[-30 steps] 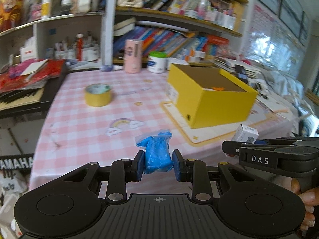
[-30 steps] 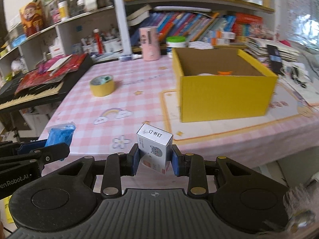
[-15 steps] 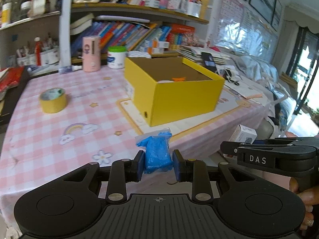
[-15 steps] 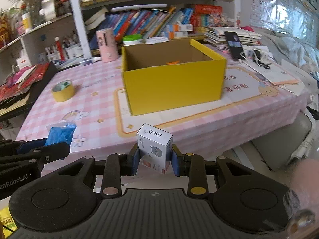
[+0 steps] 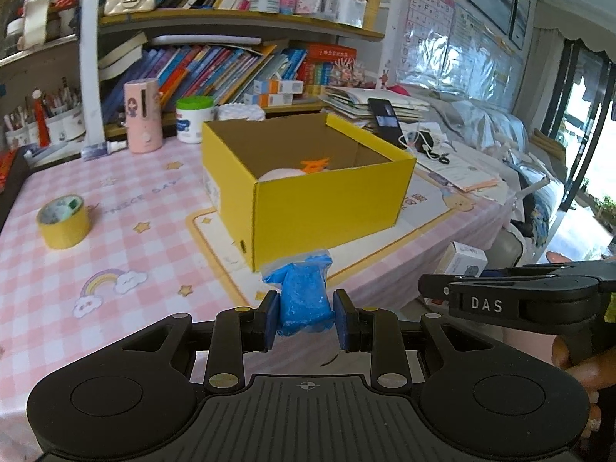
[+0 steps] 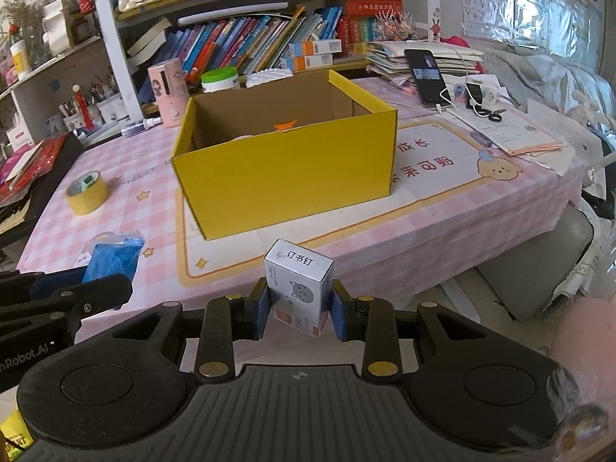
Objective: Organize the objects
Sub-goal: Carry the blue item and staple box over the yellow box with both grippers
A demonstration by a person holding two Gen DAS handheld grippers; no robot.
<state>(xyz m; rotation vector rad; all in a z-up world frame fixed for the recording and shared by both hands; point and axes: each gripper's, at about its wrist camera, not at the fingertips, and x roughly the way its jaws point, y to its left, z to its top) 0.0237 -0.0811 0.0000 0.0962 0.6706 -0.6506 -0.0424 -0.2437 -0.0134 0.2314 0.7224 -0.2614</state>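
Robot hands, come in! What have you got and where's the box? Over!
Left gripper shut on blue bag. Right gripper shut on staples box. Yellow box open ahead on table, things already inside. Path clear.

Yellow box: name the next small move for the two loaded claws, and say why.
Probably carry the left claw forward and up over the yellow box. It is shut on the blue bag, the right claw on the small white carton; both hang short of the box's open top.
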